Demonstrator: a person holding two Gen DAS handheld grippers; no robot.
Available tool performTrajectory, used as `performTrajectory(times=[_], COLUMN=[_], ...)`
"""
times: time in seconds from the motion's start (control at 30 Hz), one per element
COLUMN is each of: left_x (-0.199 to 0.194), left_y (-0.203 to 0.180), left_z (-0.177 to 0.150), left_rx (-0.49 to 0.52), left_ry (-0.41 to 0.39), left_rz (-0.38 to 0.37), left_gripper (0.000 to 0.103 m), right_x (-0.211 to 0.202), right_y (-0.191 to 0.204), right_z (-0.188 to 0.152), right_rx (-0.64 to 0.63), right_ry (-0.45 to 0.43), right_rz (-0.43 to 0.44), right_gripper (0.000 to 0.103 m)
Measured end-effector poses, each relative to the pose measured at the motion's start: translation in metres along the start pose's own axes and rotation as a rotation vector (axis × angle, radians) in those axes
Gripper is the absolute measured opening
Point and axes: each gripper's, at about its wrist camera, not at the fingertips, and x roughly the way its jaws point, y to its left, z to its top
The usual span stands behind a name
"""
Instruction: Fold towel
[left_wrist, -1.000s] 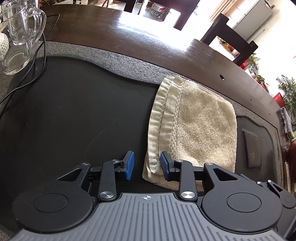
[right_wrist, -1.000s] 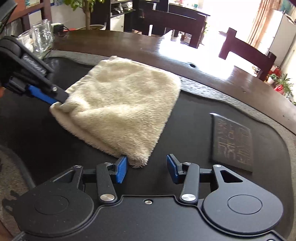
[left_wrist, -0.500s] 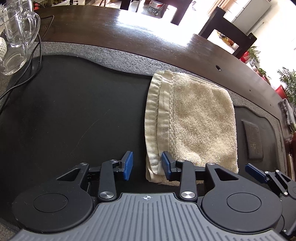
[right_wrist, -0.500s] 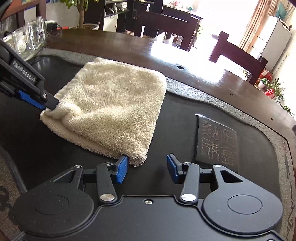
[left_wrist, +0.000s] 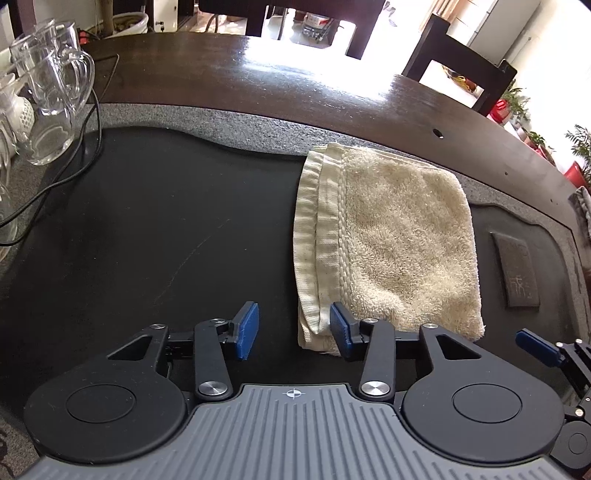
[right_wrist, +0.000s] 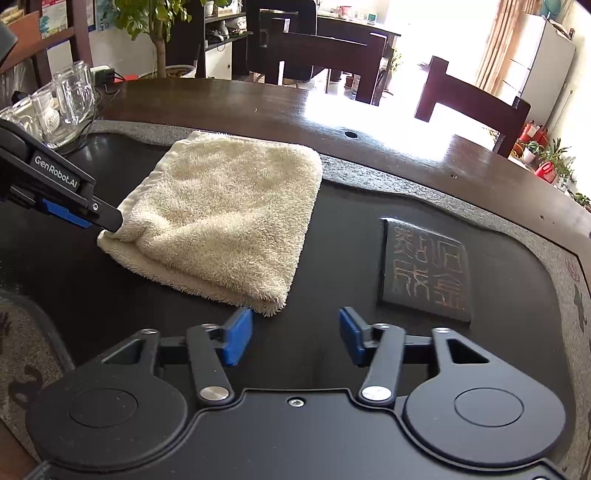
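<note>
While both claws have just been opening, holding nothing, left claw (left_wrist: 293, 330) could snag folded towel (left_wrist: 391, 236), 1 o'clock on black mat (left_wrist: 147, 229); right claw (right_wrist: 295, 338) clears its corner.

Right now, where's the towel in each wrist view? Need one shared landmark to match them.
Left wrist view: towel right of centre, its near left corner at the left gripper.
Right wrist view: towel left of centre, its near corner just ahead of the right gripper.
Shared landmark: the carved stone plaque, right of the towel in both.
</note>
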Motion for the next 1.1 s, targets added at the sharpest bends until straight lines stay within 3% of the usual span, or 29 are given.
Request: performTrajectory(times=[0.27,0.63,0.77,1.1], left_x=[-0.01,-0.035,-0.042,-0.047], left_y=[-0.01,-0.01,-0.001,0.033], left_z=[-0.013,-0.035,-0.04,-0.054], left_rx=[0.039,0.099,0.088,0.053], left_ry=[-0.03,-0.145,-0.185,-0.221], left_rz=[0.021,0.061,0.073,0.155], left_gripper=[0.05,0.054,0.063,0.065], right_x=[-0.012,-0.027,-0.031,-0.045], right_y=[-0.009,-0.041,-0.056,-0.107], right_z=[-0.008,-0.03,-0.041,-0.07], right_rx=[0.022,0.06,0.073,0.197], right_ry=[-0.02,-0.041,-0.053,-0.08], right_rz=[-0.008,-0.046,-0.076,-0.144], right_gripper=[0.079,0.085,0.087,0.093])
